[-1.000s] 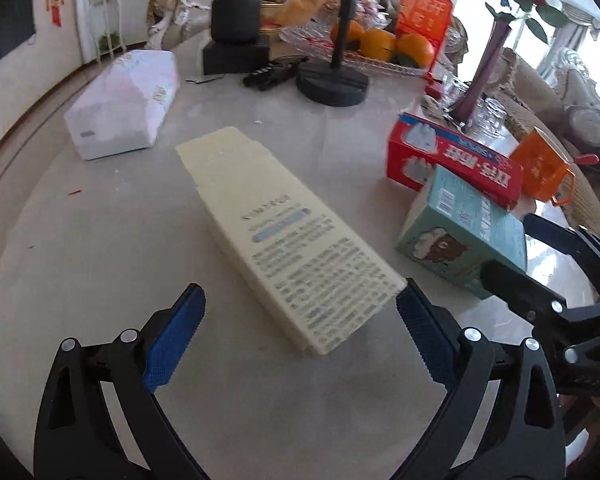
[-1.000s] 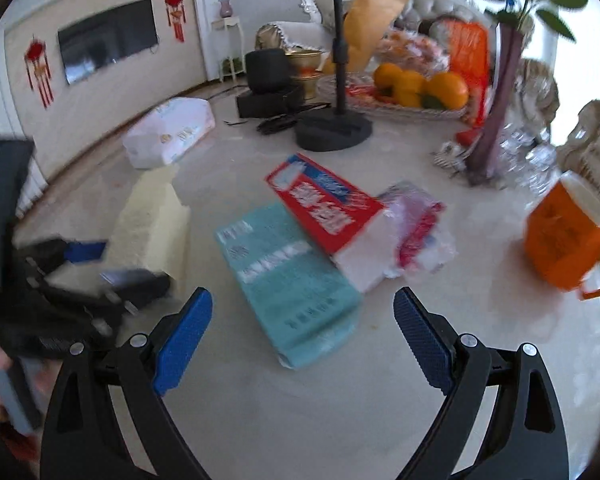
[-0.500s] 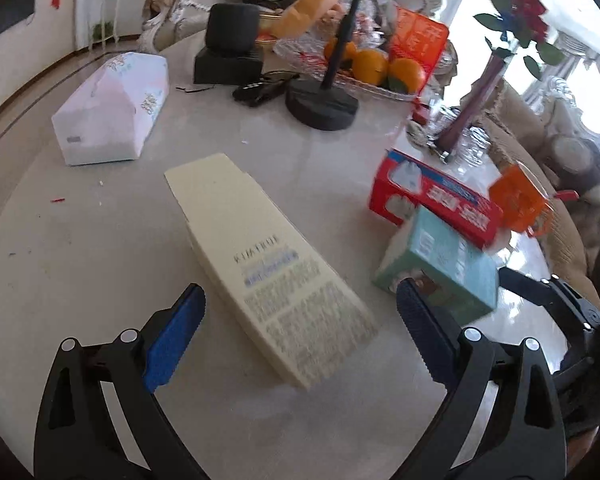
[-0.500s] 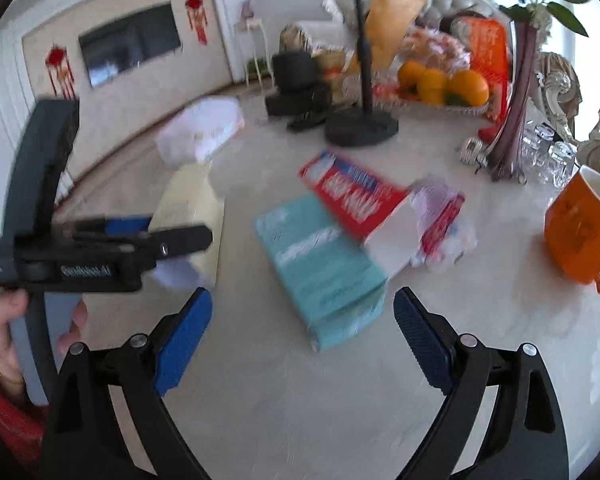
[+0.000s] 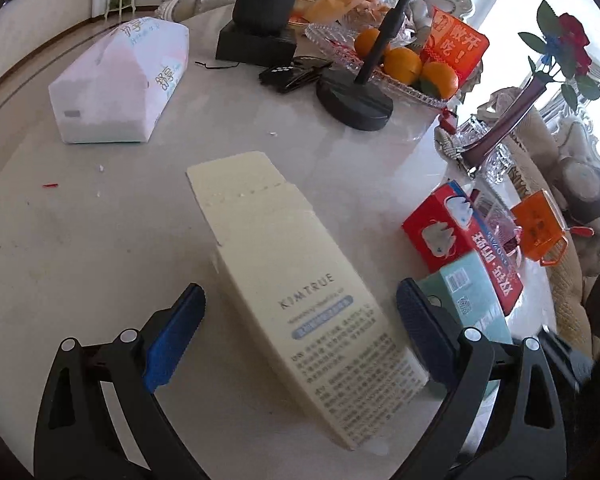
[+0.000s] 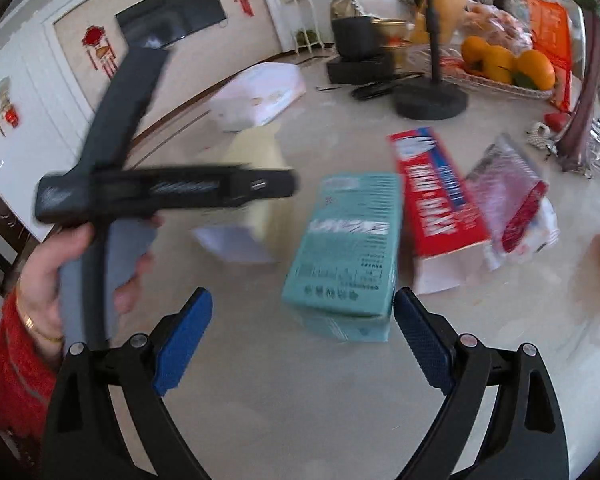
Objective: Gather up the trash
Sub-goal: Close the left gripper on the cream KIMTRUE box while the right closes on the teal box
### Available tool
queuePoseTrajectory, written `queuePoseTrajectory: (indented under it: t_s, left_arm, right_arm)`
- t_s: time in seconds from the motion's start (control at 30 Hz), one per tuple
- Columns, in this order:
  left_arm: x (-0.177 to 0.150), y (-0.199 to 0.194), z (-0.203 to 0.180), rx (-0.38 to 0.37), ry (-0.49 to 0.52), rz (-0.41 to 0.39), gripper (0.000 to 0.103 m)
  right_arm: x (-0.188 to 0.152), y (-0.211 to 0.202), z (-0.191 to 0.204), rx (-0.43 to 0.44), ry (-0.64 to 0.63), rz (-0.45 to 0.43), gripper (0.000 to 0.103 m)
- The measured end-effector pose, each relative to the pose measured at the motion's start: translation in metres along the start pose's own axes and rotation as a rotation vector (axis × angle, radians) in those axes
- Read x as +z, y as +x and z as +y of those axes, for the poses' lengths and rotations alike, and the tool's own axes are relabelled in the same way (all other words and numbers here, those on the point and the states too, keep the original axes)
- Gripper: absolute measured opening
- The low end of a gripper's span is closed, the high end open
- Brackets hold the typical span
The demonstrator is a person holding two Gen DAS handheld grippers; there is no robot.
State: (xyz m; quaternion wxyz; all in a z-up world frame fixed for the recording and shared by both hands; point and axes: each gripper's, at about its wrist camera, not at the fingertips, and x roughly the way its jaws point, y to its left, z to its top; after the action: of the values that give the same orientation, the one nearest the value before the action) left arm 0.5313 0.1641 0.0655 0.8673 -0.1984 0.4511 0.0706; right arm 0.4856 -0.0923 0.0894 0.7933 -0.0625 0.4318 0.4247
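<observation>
A long cream carton (image 5: 300,292) lies flat on the pale round table (image 5: 80,240). My left gripper (image 5: 300,340) is open, its blue pads on either side of the carton's near end without touching it. A teal box (image 6: 348,248) lies in front of my right gripper (image 6: 304,344), which is open and straddles the box's near end from above. Beside the teal box lie a red box (image 6: 432,196) and a crumpled plastic wrapper (image 6: 512,208). The cream carton (image 6: 260,160) shows blurred behind the left gripper's body (image 6: 160,192), which a hand (image 6: 56,264) in a red sleeve holds.
A white tissue pack (image 5: 120,84) lies at the far left. A black stand base (image 5: 354,100), a glass fruit tray with oranges (image 5: 404,64), a black box (image 5: 260,20), a vase (image 5: 500,128) and an orange mug (image 5: 538,228) crowd the far and right side.
The left gripper has slid toward the cream carton, whose near end now sits between its pads. The right gripper has swung over the teal box. Both stay open.
</observation>
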Motion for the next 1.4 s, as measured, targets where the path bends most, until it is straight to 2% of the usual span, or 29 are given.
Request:
queuePoseTrajectory:
  t_s: [0.13,0.23,0.27,0.43,0.47,0.6,0.63,0.77,0.87,0.93,0.97,1.0,1.03,1.07,1.2,1.3,1.4]
  left_arm:
    - [0.004,-0.004,-0.005,0.093,0.077,-0.027,0.094]
    - [0.004,-0.003,-0.009,0.109,0.103,-0.034,0.094]
    - [0.004,-0.003,-0.009,0.108,0.105,-0.034,0.094]
    - [0.006,0.001,-0.003,0.066,0.054,-0.005,0.094]
    - [0.007,0.004,0.003,0.045,-0.033,0.041,0.094]
    - [0.009,0.002,0.009,0.008,-0.174,0.050,0.094]
    - [0.010,0.003,0.008,0.027,-0.188,0.050,0.094]
    - [0.006,0.012,-0.008,0.162,-0.104,0.054,0.094]
    - [0.006,0.023,-0.023,0.262,0.016,0.075,0.094]
    - [0.006,0.021,-0.022,0.260,0.021,0.071,0.093]
    - [0.006,0.019,-0.019,0.258,0.021,0.070,0.085]
    - [0.006,0.015,-0.017,0.264,0.028,0.062,0.076]
    - [0.005,0.012,-0.016,0.299,0.049,0.054,0.052]
    - [0.003,0.008,-0.012,0.297,0.058,0.046,0.050]
    - [-0.011,-0.012,0.002,0.215,0.044,0.047,0.049]
    - [-0.041,-0.042,0.005,0.129,0.053,0.033,0.049]
    - [-0.093,-0.093,0.004,0.059,0.133,0.000,0.049]
  right_arm:
    - [0.001,0.017,0.016,-0.170,0.031,0.001,0.088]
    - [0.006,0.034,0.013,-0.332,0.039,0.002,0.088]
    - [0.009,0.040,0.010,-0.345,0.049,0.024,0.088]
    - [0.018,0.045,-0.004,-0.331,0.088,0.028,0.088]
    - [0.018,0.044,-0.005,-0.327,0.092,0.027,0.088]
    - [0.015,0.038,-0.007,-0.287,0.101,0.013,0.088]
    - [0.015,0.038,-0.008,-0.276,0.106,0.010,0.088]
    - [0.015,0.037,-0.009,-0.266,0.108,0.006,0.087]
    - [0.015,0.038,-0.007,-0.271,0.095,0.007,0.083]
    - [0.015,0.038,-0.006,-0.269,0.095,0.004,0.077]
    - [0.015,0.036,-0.006,-0.268,0.096,-0.002,0.071]
    - [0.014,0.034,-0.006,-0.256,0.096,-0.010,0.055]
    - [0.012,0.031,-0.007,-0.230,0.106,-0.020,0.046]
    - [0.010,0.029,-0.009,-0.203,0.126,-0.027,0.046]
    - [-0.005,0.016,-0.013,-0.052,0.211,-0.051,0.045]
    - [-0.020,0.004,-0.012,-0.003,0.274,-0.074,0.045]
    - [-0.065,-0.032,0.008,0.060,0.334,-0.148,0.045]
